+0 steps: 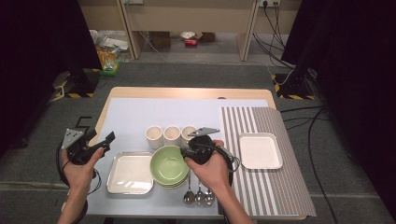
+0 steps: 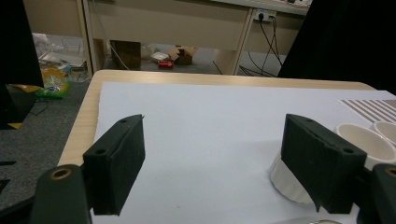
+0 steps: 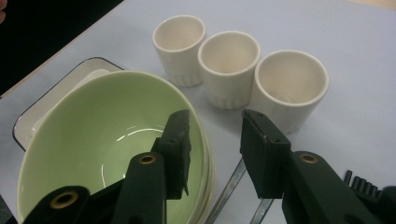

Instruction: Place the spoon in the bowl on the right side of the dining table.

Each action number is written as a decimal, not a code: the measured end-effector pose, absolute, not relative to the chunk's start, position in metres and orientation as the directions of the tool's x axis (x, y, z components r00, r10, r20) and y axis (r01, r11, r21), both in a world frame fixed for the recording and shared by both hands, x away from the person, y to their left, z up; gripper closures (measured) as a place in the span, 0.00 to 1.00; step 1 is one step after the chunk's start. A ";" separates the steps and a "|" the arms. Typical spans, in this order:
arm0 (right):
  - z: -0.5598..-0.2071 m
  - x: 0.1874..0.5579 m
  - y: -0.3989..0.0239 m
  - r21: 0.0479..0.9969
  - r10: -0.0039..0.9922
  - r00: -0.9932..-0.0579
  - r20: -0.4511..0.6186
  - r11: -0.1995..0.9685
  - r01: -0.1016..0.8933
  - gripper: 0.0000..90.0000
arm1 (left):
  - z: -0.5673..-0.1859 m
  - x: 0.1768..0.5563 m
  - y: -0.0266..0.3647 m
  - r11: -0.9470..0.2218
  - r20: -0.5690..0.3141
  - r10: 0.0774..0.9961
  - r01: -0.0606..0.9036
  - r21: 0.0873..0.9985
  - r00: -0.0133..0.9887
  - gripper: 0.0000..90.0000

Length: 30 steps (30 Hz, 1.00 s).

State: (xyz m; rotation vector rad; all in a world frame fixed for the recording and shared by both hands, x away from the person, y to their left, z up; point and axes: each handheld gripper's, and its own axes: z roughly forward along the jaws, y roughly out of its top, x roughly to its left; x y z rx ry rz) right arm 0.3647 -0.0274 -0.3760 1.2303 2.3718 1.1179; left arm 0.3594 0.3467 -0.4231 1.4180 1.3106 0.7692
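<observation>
A stack of pale green bowls [image 1: 169,165] [image 3: 102,140] stands near the table's front, just right of a white square plate with a dark rim [image 1: 130,173] [image 3: 46,100]. My right gripper [image 1: 186,152] [image 3: 215,122] is open over the right rim of the top bowl, one jaw inside the bowl and the other outside. No pad presses on the rim. Behind the bowls, three cream cups [image 1: 171,135] [image 3: 229,65] stand in a row. My left gripper [image 1: 105,143] [image 2: 212,126] hovers open and empty by the table's left edge, with one cup [image 2: 292,179] partly behind its right jaw.
Three metal spoons [image 1: 198,196] [image 3: 231,186] lie in front of the bowls, under my right hand. A grey striped placemat [image 1: 268,163] covers the right side and bears a white square plate [image 1: 260,150]. A pale blue mat [image 1: 154,112] spans the rest.
</observation>
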 end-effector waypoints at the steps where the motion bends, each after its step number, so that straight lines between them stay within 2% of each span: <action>1: -0.376 0.365 -0.027 0.725 0.779 -0.615 0.126 0.351 0.593 0.70 | -0.423 0.360 0.347 0.105 -0.176 0.963 0.316 0.943 0.206 0.23; 7: -0.381 0.366 -0.023 0.715 0.772 -0.624 0.121 0.368 0.594 0.72 | -0.424 0.360 0.347 0.104 -0.176 0.963 0.319 0.942 0.205 0.23; 19: -0.386 0.367 -0.019 0.688 0.768 -0.628 0.127 0.388 0.613 0.84 | -0.425 0.360 0.347 0.105 -0.177 0.963 0.321 0.941 0.205 0.23; 30: -0.388 0.369 -0.014 0.672 0.763 -0.634 0.127 0.403 0.621 0.88 | -0.425 0.360 0.348 0.105 -0.177 0.963 0.320 0.942 0.204 0.23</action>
